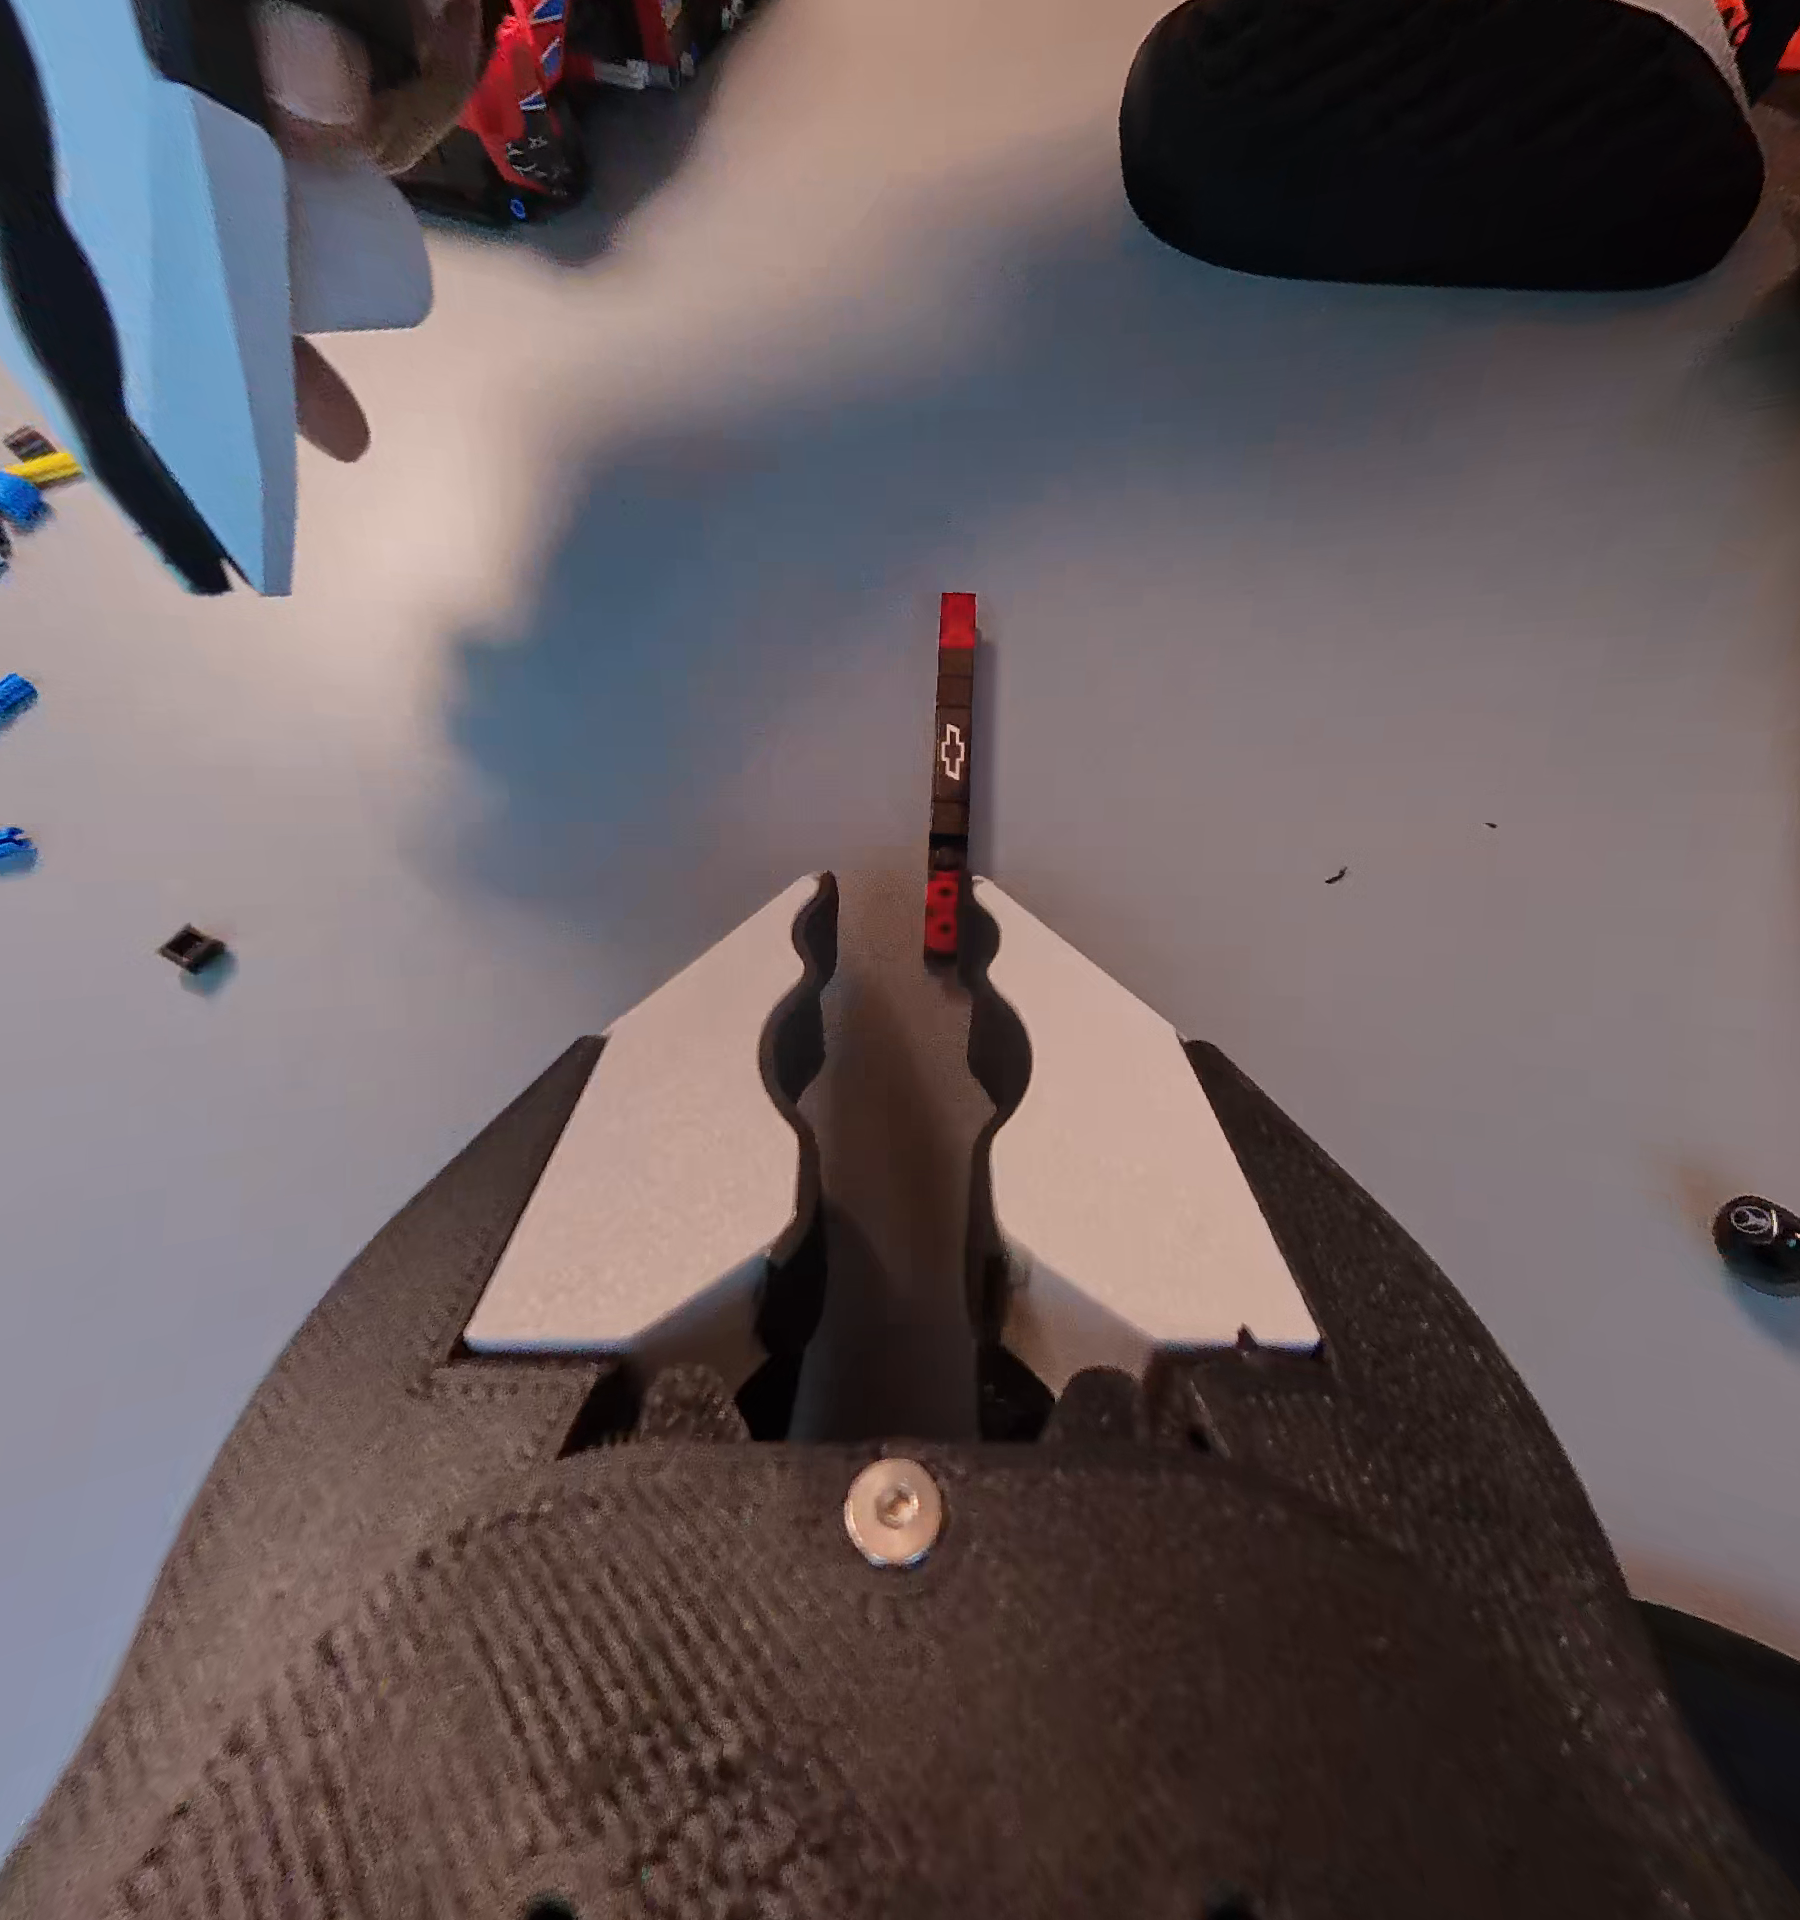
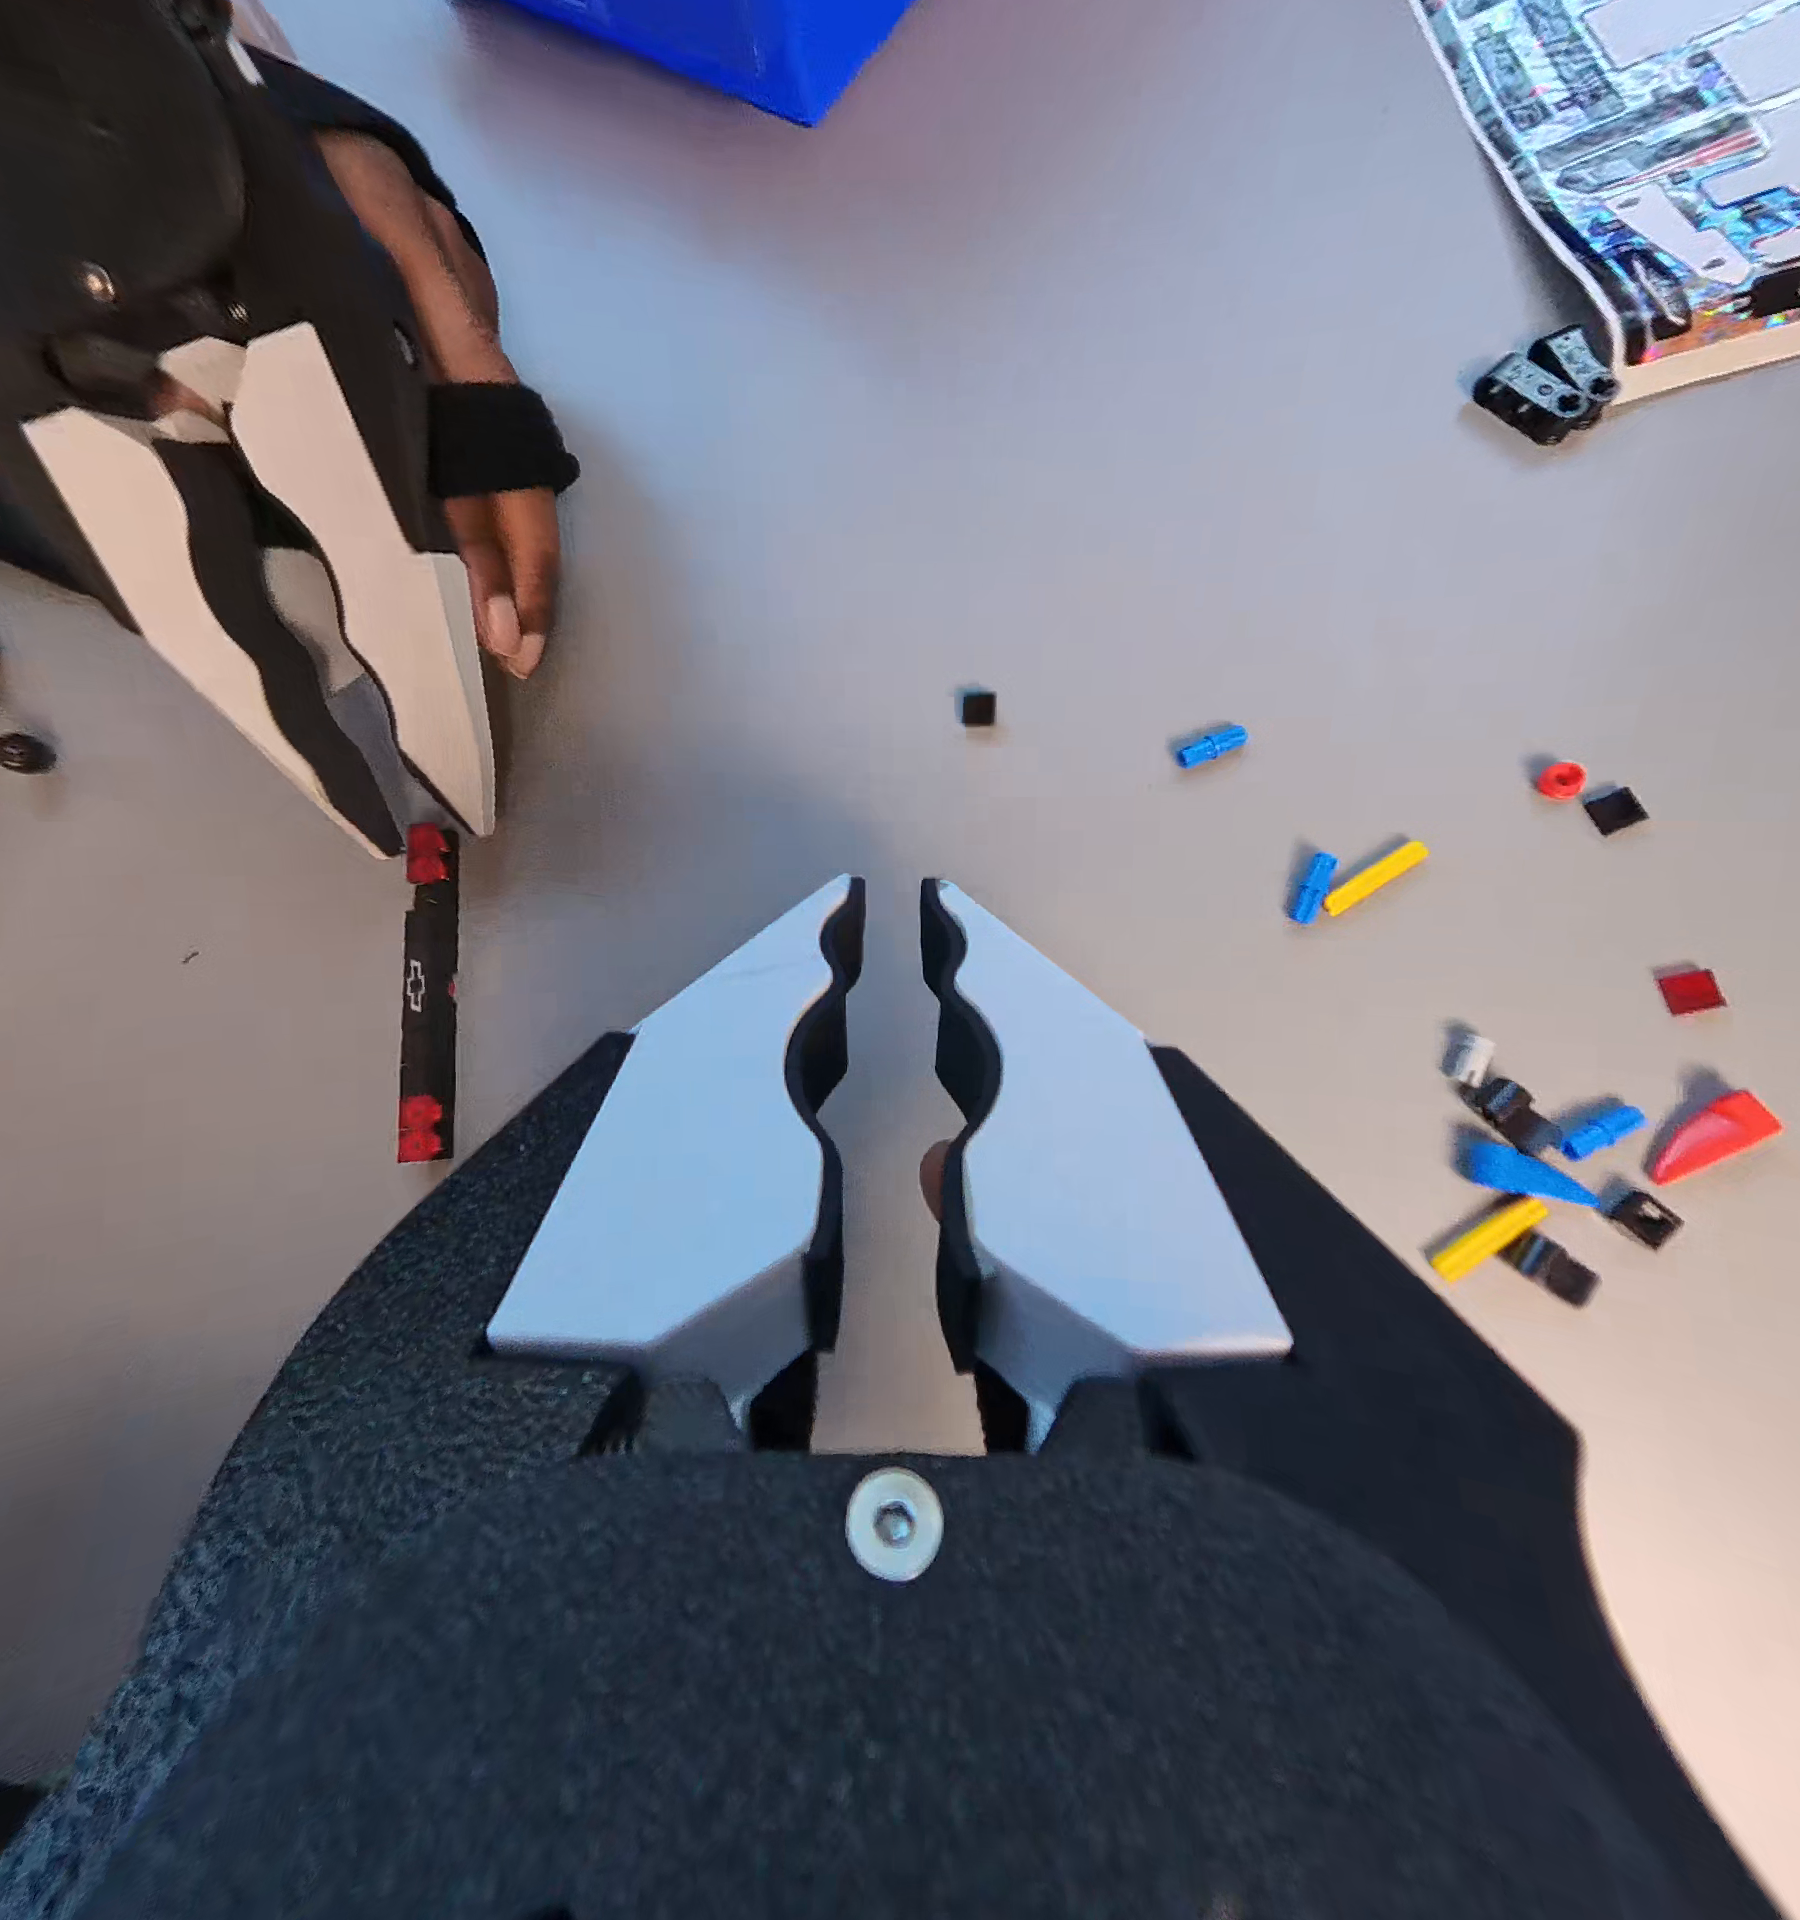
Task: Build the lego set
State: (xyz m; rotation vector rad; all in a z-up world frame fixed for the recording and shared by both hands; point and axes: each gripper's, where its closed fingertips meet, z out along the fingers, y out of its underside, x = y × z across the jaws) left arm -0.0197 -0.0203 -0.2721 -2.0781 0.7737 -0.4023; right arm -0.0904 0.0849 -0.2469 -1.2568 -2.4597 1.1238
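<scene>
The long black-and-red bar [image 1: 953,769] lies flat, pointing straight away from the spread left tongs [image 1: 901,883]. The right tongs [image 2: 893,883] are spread too, holding nothing.

**Strip at the left tips, loose parts to the right**

A long black-and-red lego strip [image 2: 426,992] lies flat on the grey tabletop [image 2: 1083,520], one end between the left hand-held gripper [image 1: 901,883] tips. Scattered small lego pieces [image 2: 1540,1164] lie right of the right hand-held gripper [image 2: 893,883]; a printed instruction sheet [image 2: 1685,156] lies behind them.
</scene>
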